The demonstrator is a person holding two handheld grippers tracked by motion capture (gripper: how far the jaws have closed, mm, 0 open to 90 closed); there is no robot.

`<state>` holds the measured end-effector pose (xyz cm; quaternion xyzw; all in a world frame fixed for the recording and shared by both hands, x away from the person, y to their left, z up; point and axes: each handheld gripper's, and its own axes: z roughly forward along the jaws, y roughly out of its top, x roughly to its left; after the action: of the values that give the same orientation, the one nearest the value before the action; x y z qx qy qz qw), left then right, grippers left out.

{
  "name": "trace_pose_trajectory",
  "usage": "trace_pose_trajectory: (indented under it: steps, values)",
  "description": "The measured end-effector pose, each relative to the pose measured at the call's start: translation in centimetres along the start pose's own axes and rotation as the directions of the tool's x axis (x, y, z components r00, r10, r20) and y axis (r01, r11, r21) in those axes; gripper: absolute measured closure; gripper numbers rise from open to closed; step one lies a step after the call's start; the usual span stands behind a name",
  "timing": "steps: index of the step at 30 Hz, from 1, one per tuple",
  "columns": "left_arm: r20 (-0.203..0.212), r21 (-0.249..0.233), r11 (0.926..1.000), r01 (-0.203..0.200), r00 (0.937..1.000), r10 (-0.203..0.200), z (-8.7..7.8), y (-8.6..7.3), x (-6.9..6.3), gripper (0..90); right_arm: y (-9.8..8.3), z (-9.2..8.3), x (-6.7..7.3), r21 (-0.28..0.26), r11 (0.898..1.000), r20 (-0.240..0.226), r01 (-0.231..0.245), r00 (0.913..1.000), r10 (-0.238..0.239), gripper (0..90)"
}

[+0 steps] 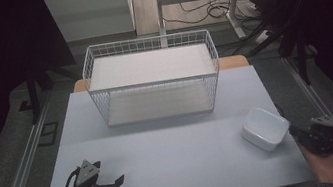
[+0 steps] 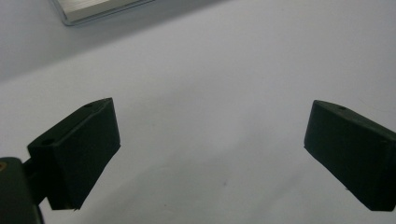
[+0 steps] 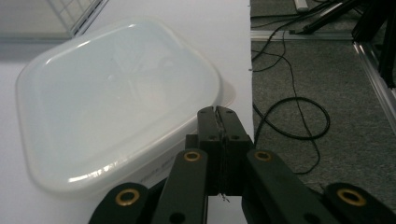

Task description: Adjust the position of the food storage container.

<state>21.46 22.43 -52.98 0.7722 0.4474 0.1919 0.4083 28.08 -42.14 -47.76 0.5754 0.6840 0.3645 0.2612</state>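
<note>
left gripper (image 1: 113, 185) rests near the table (image 1: 175, 163) edge, jaws wide, empty. right gripper (image 1: 296, 132) sits closed just beside the white container (image 1: 264, 128), likely staged to nudge it.

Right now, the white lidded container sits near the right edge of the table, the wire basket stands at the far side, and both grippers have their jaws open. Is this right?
Not quite. Only the left gripper has its jaws open, as the left gripper view shows. The right gripper has its jaws pressed together, seen in the right gripper view. The white lidded container near the table's right edge and the wire basket at the far side are as you say.
</note>
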Motion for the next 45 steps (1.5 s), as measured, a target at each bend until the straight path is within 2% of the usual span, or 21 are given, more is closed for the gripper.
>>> trace_pose_trajectory:
  steps: [6, 15, 19, 20, 21, 22, 23, 25, 26, 27, 29, 30, 31, 32, 34, 35, 36, 38, 39, 41, 45]
  values:
    - [0.002, 0.002, 1.0, 0.006, 1.0, -0.006, 0.1, 0.0, 0.1, 3.2, 0.6, 1.2, -0.5, 0.003, 1.0, -0.014, -0.03, 0.9995, 0.03, 89.1]
    - [0.003, 0.002, 0.9999, 0.016, 0.9999, -0.016, 0.2, -0.1, 0.2, 3.2, 2.8, 4.3, -0.1, 0.025, 1.0, -0.007, 0.014, 0.9999, -0.014, 88.9]
    - [0.005, 0.003, 0.9998, 0.017, 0.9998, -0.017, 0.2, -0.1, 0.3, 3.2, 3.4, 5.4, 0.5, 0.032, 0.999, -0.031, 0.03, 0.9991, -0.029, 88.9]
    - [0.005, 0.004, 0.9998, 0.017, 0.9998, -0.017, 0.2, -0.1, 0.2, 3.2, 3.5, 5.8, 1.0, 0.039, 0.999, -0.053, 0.035, 0.9981, -0.033, 88.8]
    - [0.005, 0.004, 0.9998, 0.017, 0.9998, -0.017, 0.2, -0.1, 0.2, 3.2, 3.5, 5.8, 1.0, 0.039, 0.999, -0.053, 0.035, 0.9981, -0.033, 88.8]
    - [0.006, 0.003, 0.9999, 0.017, 0.9998, -0.017, 0.3, -0.1, 0.2, 3.2, 3.5, 6.2, 1.7, 0.048, 0.998, -0.077, 0.05, 0.996, -0.046, 88.7]
    - [0.006, 0.003, 0.9999, 0.017, 0.9998, -0.017, 0.3, -0.1, 0.2, 3.2, 3.5, 6.2, 1.7, 0.048, 0.998, -0.077, 0.05, 0.996, -0.046, 88.7]
    - [0.006, 0.003, 0.9998, 0.017, 0.9998, -0.017, 0.3, -0.1, 0.2, 3.2, 3.5, 6.5, 2.4, 0.057, 0.997, -0.102, 0.059, 0.9934, -0.053, 88.6]
    - [0.006, 0.003, 0.9999, 0.016, 0.9998, -0.016, 0.3, -0.1, 0.2, 3.2, 3.5, 6.7, 3.3, 0.063, 0.995, -0.122, 0.078, 0.99, -0.069, 88.5]
    - [0.006, 0.003, 0.9999, 0.016, 0.9998, -0.016, 0.3, -0.1, 0.2, 3.2, 3.5, 6.7, 3.3, 0.063, 0.995, -0.122, 0.078, 0.99, -0.069, 88.5]
    - [0.006, 0.003, 0.9999, 0.016, 0.9999, -0.016, 0.2, -0.1, 0.2, 3.2, 3.5, 6.8, 3.9, 0.067, 0.994, -0.14, 0.091, 0.9869, -0.081, 88.4]
    - [0.007, 0.002, 0.9999, 0.016, 0.9999, -0.016, 0.2, -0.1, 0.2, 3.2, 3.4, 6.9, 4.7, 0.074, 0.992, -0.162, 0.102, 0.9829, -0.089, 88.5]
    - [0.007, 0.002, 0.9999, 0.016, 0.9999, -0.016, 0.2, -0.1, 0.2, 3.2, 3.4, 6.9, 4.7, 0.074, 0.992, -0.162, 0.102, 0.9829, -0.089, 88.5]
    - [0.007, 0.002, 0.9999, 0.013, 0.9999, -0.013, 0.2, -0.1, 0.2, 3.3, 3.2, 7.1, 5.6, 0.091, 0.988, -0.186, 0.123, 0.9769, -0.105, 88.4]
    - [0.008, 0.002, 0.9999, 0.011, 0.9999, -0.011, 0.2, 0.0, 0.1, 3.2, 3.1, 7.3, 6.5, 0.099, 0.984, -0.201, 0.145, 0.9718, -0.123, 88.4]
    - [0.008, 0.002, 0.9999, 0.011, 0.9999, -0.011, 0.2, 0.0, 0.1, 3.2, 3.1, 7.3, 6.5, 0.099, 0.984, -0.201, 0.145, 0.9718, -0.123, 88.4]
    - [0.008, 0.002, 0.9999, 0.011, 0.9999, -0.011, 0.2, 0.0, 0.1, 3.2, 3.1, 7.4, 7.3, 0.098, 0.982, -0.22, 0.161, 0.9658, -0.137, 88.4]
    - [0.008, 0.001, 0.9999, 0.01, 0.9999, -0.01, 0.2, 0.0, 0.1, 3.2, 3.2, 7.4, 7.7, 0.095, 0.981, -0.226, 0.167, 0.9636, -0.142, 88.4]
    - [0.009, 0.001, 0.9999, 0.011, 0.9999, -0.011, 0.2, 0.0, 0.1, 3.2, 3.2, 7.5, 8.4, 0.093, 0.979, -0.239, 0.18, 0.9587, -0.154, 88.4]
    - [0.009, 0.002, 0.9999, 0.01, 0.9999, -0.01, 0.2, 0.0, 0.1, 3.2, 3.2, 7.5, 8.7, 0.094, 0.978, -0.248, 0.184, 0.9562, -0.156, 88.4]
    - [0.009, 0.002, 1.0, 0.009, 0.9999, -0.009, 0.2, 0.0, 0.1, 3.2, 3.2, 7.8, 10.1, 0.092, 0.976, -0.279, 0.2, 0.9457, -0.167, 88.4]
